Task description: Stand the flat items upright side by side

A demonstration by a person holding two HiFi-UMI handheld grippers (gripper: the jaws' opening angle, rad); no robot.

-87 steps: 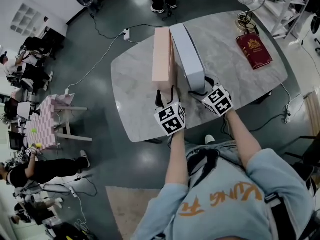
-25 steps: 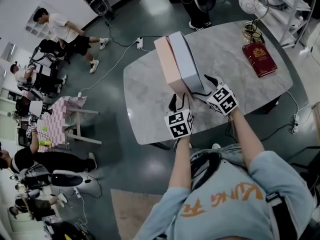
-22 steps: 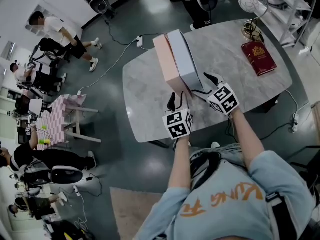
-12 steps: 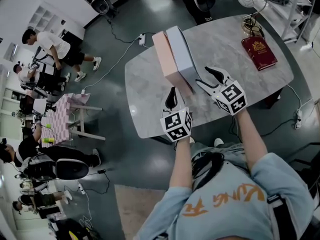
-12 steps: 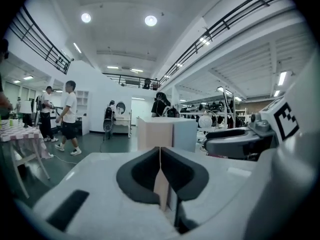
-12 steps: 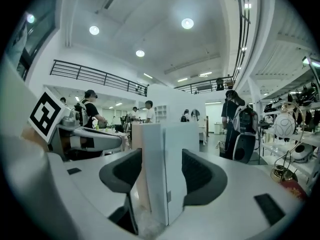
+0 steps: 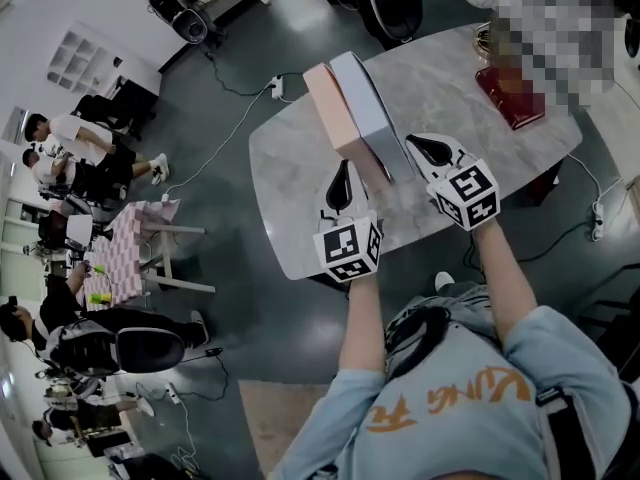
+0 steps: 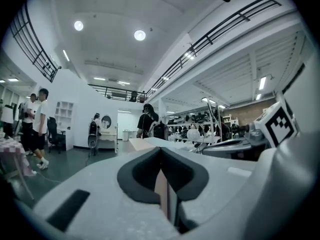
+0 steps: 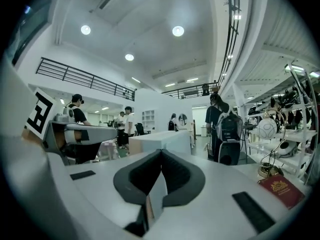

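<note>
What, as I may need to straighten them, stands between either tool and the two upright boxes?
Nothing visible does. The pink box and grey box stand upright side by side on the marble table; the left tool and right tool, both shut and empty, face their near ends with only open space between.

Marble-topped table (image 7: 290, 193) stands on a dark, glossy floor (image 7: 230, 308). Left of the table – a small stand with a pink checked cloth (image 7: 125, 240). Beyond the table's far edge: a black office chair (image 7: 395, 3) and a white power strip (image 7: 276, 88) with trailing cable. Right of the table, metal shelving (image 9: 300, 73). Walls white. A railed gallery (image 9: 82, 76) runs high above the table – round ceiling lamps (image 8: 139, 35) lit.
</note>
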